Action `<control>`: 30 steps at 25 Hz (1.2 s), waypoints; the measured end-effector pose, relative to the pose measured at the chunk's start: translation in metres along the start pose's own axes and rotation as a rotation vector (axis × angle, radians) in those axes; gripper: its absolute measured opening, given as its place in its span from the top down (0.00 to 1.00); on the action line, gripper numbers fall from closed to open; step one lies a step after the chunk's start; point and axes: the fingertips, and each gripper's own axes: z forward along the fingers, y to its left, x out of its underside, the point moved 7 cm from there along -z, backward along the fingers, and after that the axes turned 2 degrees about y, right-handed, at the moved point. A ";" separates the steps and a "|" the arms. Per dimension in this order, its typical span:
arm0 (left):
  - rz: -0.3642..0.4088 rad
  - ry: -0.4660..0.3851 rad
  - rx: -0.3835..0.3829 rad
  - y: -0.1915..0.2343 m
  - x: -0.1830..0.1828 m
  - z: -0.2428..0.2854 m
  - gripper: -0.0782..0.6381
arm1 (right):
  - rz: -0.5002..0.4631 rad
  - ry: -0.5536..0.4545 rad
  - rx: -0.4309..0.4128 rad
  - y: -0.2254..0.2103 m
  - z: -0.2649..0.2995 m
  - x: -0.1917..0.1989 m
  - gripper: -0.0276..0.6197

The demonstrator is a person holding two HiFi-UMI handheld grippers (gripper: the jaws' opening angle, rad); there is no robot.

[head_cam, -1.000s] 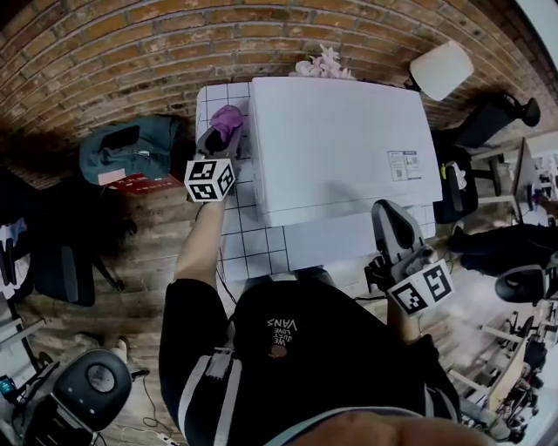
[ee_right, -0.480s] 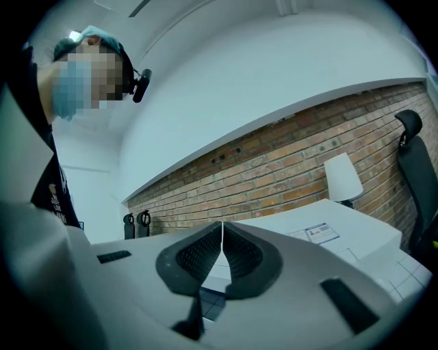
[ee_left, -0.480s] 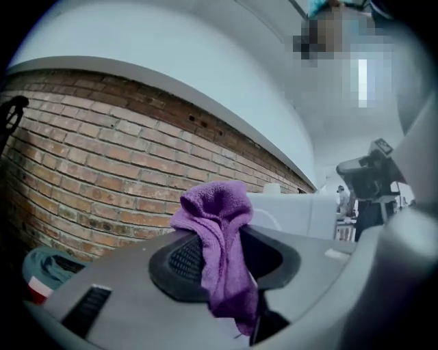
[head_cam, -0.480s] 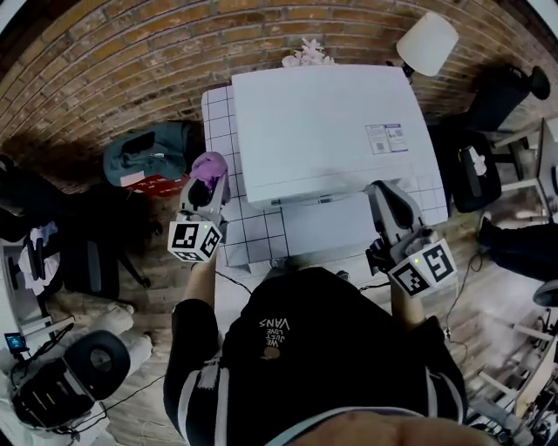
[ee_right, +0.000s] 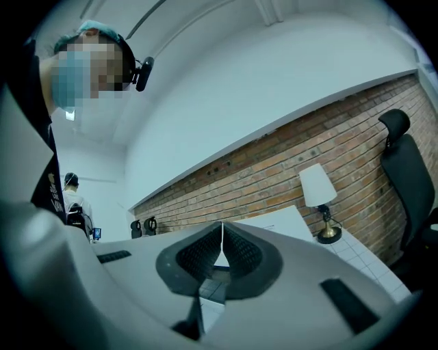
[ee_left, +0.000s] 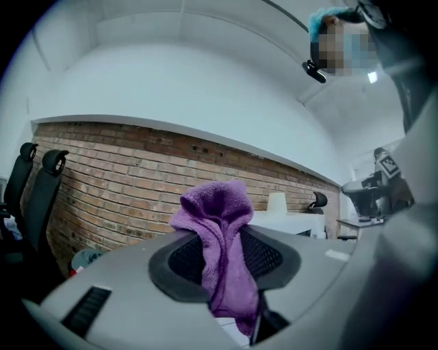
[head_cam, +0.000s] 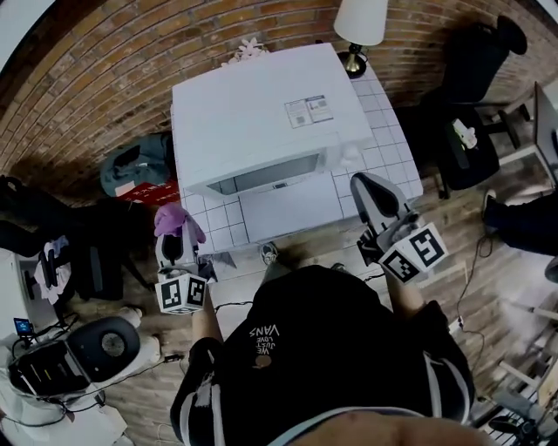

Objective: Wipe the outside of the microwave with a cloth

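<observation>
- Left gripper (head_cam: 173,248): jaws pinched on 1 purple cloth (ee_left: 222,253), which bunches above the tips and hangs down between them.
- Cloth position: in the head view the cloth (head_cam: 174,219) hangs off the front-left corner of the tiled table (head_cam: 261,233), near the microwave (head_cam: 261,113) but clear of it and touching none of its faces.
- Right gripper (ee_right: 220,236): jaws pressed together with nothing between them. It is held at the table's front-right edge (head_cam: 368,193), apart from the microwave.
- Progress, judged: the cloth is in hand, so the pick-up is done. No wiping contact exists at this moment. The white casing gives no sign of which faces are clean, so the top, the sides and the front are all best treated as left to do.
- Counts: 1 microwave, 1 cloth, 2 grippers, 1 table and 1 lamp (head_cam: 359,22) behind the microwave.
</observation>
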 end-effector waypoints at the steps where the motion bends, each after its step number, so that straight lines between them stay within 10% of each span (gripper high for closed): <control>1: 0.013 -0.002 0.000 -0.016 -0.002 -0.006 0.69 | -0.002 -0.002 -0.003 -0.009 -0.012 -0.001 0.95; 23: -0.065 0.005 0.456 -0.354 0.033 0.095 0.69 | -0.001 -0.075 0.154 -0.171 -0.199 -0.012 0.95; 30: -0.039 0.007 0.448 -0.407 0.034 0.139 0.69 | -0.005 -0.026 0.115 -0.231 -0.189 -0.032 0.95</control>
